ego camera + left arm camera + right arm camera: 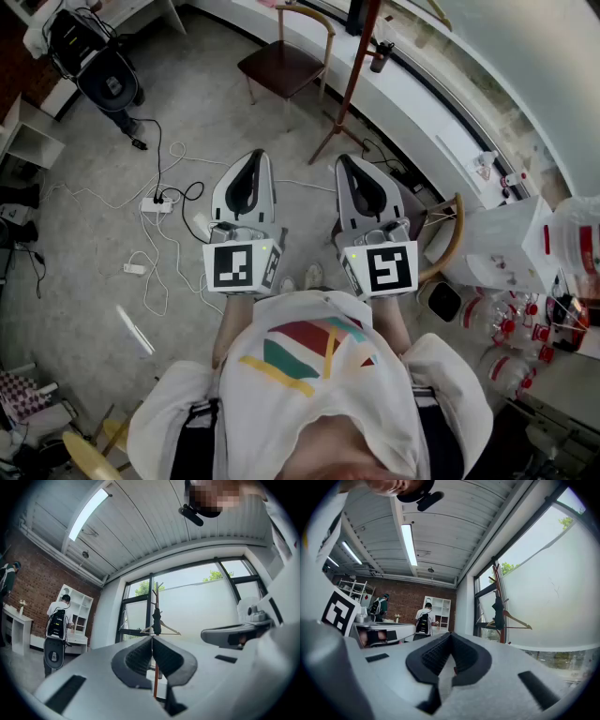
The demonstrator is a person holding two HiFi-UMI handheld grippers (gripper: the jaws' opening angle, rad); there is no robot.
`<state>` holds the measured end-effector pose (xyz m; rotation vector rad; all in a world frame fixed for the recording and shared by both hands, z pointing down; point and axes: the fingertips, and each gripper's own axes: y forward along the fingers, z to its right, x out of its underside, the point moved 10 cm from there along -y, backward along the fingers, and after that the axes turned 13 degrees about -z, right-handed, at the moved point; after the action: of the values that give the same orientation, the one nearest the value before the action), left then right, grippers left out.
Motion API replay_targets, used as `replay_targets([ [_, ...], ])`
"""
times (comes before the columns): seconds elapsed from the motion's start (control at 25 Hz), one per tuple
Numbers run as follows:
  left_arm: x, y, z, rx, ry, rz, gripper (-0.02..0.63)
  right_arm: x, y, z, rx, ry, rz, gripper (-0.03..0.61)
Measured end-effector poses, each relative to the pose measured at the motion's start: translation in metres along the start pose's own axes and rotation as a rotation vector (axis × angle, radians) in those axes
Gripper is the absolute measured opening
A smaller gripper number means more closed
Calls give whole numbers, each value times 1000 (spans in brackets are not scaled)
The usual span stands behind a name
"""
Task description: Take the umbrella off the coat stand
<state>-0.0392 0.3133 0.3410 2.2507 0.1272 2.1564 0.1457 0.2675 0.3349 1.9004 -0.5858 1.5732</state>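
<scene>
The coat stand [352, 80] is a red-brown pole by the window ledge, straight ahead of both grippers. A small dark folded umbrella [380, 56] hangs from it. In the left gripper view the umbrella [156, 619] hangs on the pole [155, 686] above a wooden hanger [169, 630], dead ahead and well beyond the jaws. In the right gripper view the umbrella [498, 612] is off to the right. My left gripper [253, 157] and right gripper [344, 161] are side by side in front of the person's chest, both shut and empty, well short of the stand.
A wooden chair [284, 64] stands left of the stand's base. Cables and a power strip [155, 203] lie on the floor to the left. Large water bottles [562, 244] and a round-backed chair [448, 244] crowd the right. A person with a backpack [56, 625] stands far left.
</scene>
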Motion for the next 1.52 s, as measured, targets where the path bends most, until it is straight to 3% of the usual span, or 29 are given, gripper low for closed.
replay_targets([
  [0.6, 7, 4, -12, -61, -1, -3, 6, 11, 11, 11, -36, 9, 1, 0],
  [1.16, 11, 40, 27, -14, -23, 34, 8, 30, 12, 49, -105, -18, 3, 0],
  [1.52, 7, 82, 4, 23, -29, 74, 7, 29, 49, 66, -105, 9, 16, 0],
])
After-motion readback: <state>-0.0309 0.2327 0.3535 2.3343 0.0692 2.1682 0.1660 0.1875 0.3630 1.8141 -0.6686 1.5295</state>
